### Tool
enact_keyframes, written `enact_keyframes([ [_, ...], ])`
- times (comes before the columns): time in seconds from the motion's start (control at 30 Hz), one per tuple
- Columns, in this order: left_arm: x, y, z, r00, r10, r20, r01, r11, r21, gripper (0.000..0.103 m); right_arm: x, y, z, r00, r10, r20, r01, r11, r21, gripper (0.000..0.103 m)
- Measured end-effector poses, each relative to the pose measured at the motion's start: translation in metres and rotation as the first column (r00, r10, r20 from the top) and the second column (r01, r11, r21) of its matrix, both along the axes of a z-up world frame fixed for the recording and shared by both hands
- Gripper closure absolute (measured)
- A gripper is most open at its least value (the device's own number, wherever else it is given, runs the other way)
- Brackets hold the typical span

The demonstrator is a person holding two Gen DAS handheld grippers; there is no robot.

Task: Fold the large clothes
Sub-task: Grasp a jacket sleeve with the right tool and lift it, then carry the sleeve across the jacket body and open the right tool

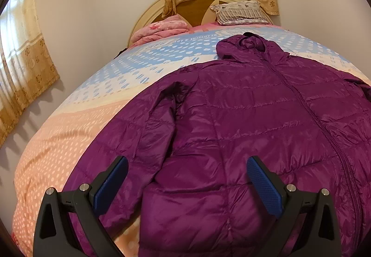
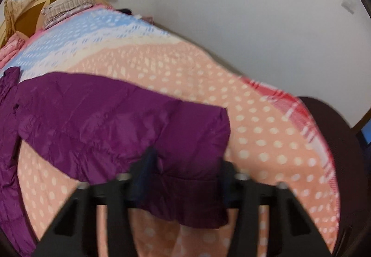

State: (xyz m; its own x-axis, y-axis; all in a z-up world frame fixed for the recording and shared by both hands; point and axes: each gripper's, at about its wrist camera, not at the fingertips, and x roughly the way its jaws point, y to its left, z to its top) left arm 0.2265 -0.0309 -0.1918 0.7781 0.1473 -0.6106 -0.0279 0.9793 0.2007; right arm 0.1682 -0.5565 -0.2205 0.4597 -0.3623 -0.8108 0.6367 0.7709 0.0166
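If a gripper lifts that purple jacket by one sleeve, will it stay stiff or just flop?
The jacket would probably flop; its sleeve already sags around the right gripper. Its shiny fabric looks slippery. Puffy quilting suggests it is light.

The left gripper (image 1: 187, 165) is wide open, holding nothing. The right gripper (image 2: 185, 162) has its fingers on both sides of the sleeve (image 2: 129, 122), gripping it.
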Motion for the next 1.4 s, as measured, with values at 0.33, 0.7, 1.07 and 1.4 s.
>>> enact_keyframes([
  [0.33, -0.011, 0.02, 0.026, 0.999, 0.032, 0.025, -0.032, 0.999, -0.029, 0.001, -0.012, 0.022, 0.034, 0.985, 0.08, 0.152, -0.083, 0.996, 0.015, 0.09],
  [0.7, -0.005, 0.044, 0.033, 0.995, 0.082, 0.059, -0.08, 0.997, -0.023, 0.001, 0.025, 0.094, 0.077, 0.941, 0.253, 0.225, -0.239, 0.967, -0.091, 0.091],
  [1.07, 0.015, 0.071, 0.039, 0.992, 0.114, 0.055, -0.111, 0.992, -0.056, 0.001, 0.088, 0.195, 0.079, 0.867, 0.457, 0.198, -0.43, 0.888, -0.165, 0.092],
  [1.4, 0.024, 0.076, 0.036, 0.993, 0.105, 0.056, -0.102, 0.993, -0.053, 0.001, 0.12, 0.266, 0.064, 0.8, 0.58, 0.151, -0.551, 0.811, -0.198, 0.092],
])
